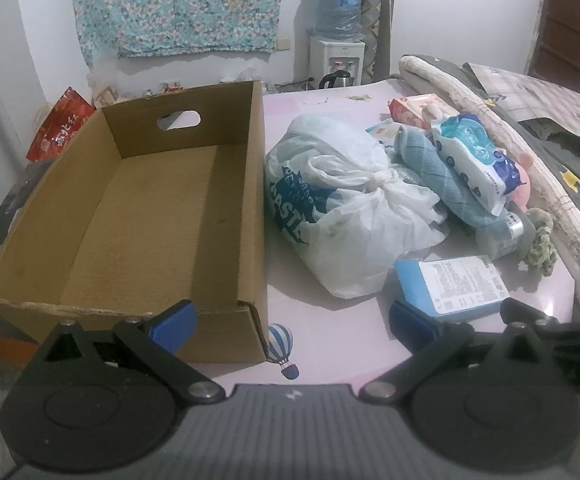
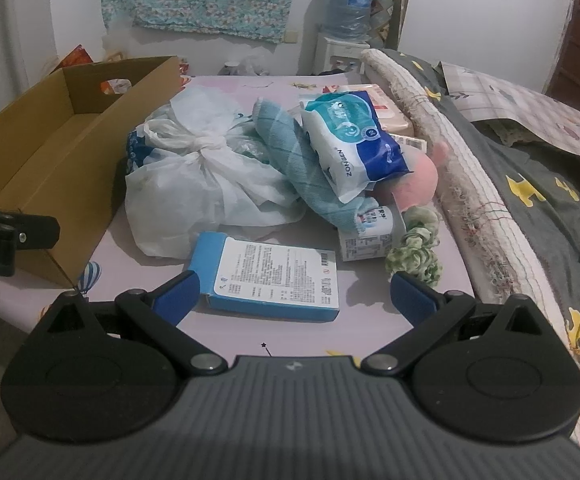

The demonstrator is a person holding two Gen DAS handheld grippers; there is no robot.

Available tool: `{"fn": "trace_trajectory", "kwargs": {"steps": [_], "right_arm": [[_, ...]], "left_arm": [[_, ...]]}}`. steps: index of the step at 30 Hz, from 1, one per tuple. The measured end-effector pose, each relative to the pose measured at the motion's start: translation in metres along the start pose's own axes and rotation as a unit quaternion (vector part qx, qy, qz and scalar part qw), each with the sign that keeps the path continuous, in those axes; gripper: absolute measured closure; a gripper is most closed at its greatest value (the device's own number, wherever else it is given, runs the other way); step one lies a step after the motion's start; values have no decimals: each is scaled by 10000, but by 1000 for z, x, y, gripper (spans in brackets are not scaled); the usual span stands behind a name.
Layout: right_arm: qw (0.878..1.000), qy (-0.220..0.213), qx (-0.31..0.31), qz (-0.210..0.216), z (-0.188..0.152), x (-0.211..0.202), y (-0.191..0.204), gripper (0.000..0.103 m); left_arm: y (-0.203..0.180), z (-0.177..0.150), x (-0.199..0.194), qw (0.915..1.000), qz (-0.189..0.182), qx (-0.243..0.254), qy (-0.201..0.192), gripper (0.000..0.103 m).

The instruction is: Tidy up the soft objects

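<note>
Cardboard box [image 1: 137,208] sits empty on the pink table [image 1: 330,344], open top ready to receive, just left of the heap: knotted plastic bag [image 1: 342,208], blue towel [image 2: 290,152], wipes pack [image 2: 354,140], pink plush [image 2: 414,184], green rope toy [image 2: 414,248]. Both the left gripper [image 1: 292,320] and right gripper [image 2: 292,296] hang spread wide and hold nothing, the right nearest the flat blue carton [image 2: 273,276], probably lining up a first pick

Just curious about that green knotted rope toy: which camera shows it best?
The right wrist view: the green rope toy lies close, in front of the right hand-held gripper, its knots plain. The left wrist view shows it small, dim and far to the side.
</note>
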State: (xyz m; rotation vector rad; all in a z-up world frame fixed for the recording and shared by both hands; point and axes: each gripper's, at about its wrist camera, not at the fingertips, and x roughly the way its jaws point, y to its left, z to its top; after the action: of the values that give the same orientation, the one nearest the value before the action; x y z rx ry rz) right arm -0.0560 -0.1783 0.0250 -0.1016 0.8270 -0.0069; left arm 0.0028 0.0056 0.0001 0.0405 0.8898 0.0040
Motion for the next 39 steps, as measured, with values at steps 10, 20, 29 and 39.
{"fn": "trace_trajectory", "kwargs": {"steps": [10,20,29,39], "right_arm": [[10000,6,19,13,0,0,-1,1],[10000,8,23,19,0,1,-1,1],[10000,-15,35,40,0,0,-2,1],[10000,-23,50,31,1,0,-2,1]], "left_arm": [[-1,-1,0,10000,-13,19,22,0],[-3,-1,0,10000,9,24,76,0],[-1,-1,0,10000,10,13,98,0],[-1,1,0,9999,-2,43,132,0]]}}
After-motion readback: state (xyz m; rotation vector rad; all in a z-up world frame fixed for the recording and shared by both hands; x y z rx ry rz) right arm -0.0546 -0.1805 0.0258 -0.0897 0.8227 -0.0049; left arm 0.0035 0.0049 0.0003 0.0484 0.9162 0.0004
